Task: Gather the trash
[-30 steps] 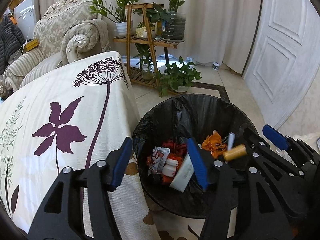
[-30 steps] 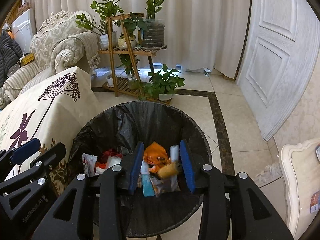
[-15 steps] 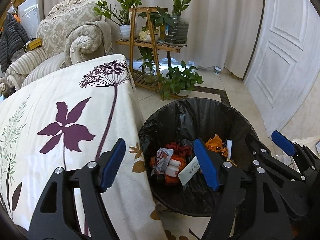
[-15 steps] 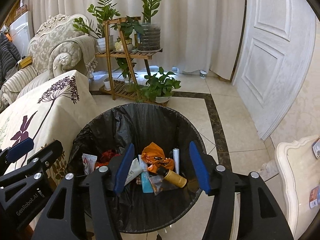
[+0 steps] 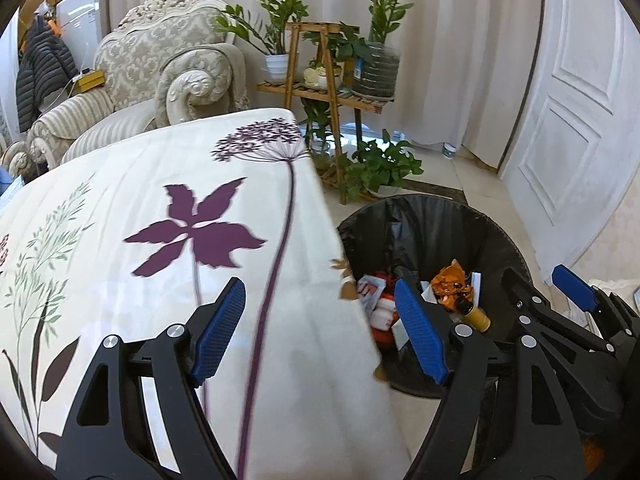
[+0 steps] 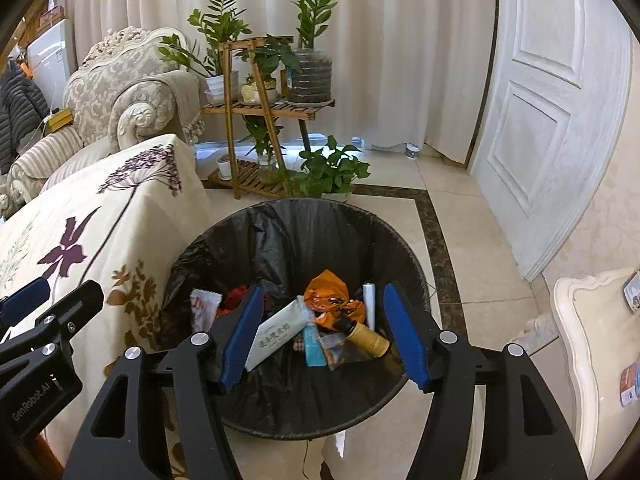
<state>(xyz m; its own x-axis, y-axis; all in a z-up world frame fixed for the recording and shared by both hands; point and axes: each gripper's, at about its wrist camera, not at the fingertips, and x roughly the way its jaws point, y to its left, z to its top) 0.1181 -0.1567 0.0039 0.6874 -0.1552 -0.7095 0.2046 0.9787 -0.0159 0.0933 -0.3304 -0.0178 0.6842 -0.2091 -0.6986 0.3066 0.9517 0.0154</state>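
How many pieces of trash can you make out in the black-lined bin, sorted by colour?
Orange: 1, crumpled orange wrapper
White: 3, flat white carton with printed text, thin white tube, white-and-red sachet
Yellow: 1, yellow-brown bottle with dark cap
Blue: 1, light blue tube
Red: 1, red crumpled piece
Total: 7 that I can tell apart in the black-lined bin; more may lie hidden beneath.

Trash bin [image 6: 288, 236] on the floor right of the table [image 6: 100, 232], plant stand [image 6: 260, 112] behind.

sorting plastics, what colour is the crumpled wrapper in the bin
Orange, the crumpled wrapper shows best in the right wrist view.
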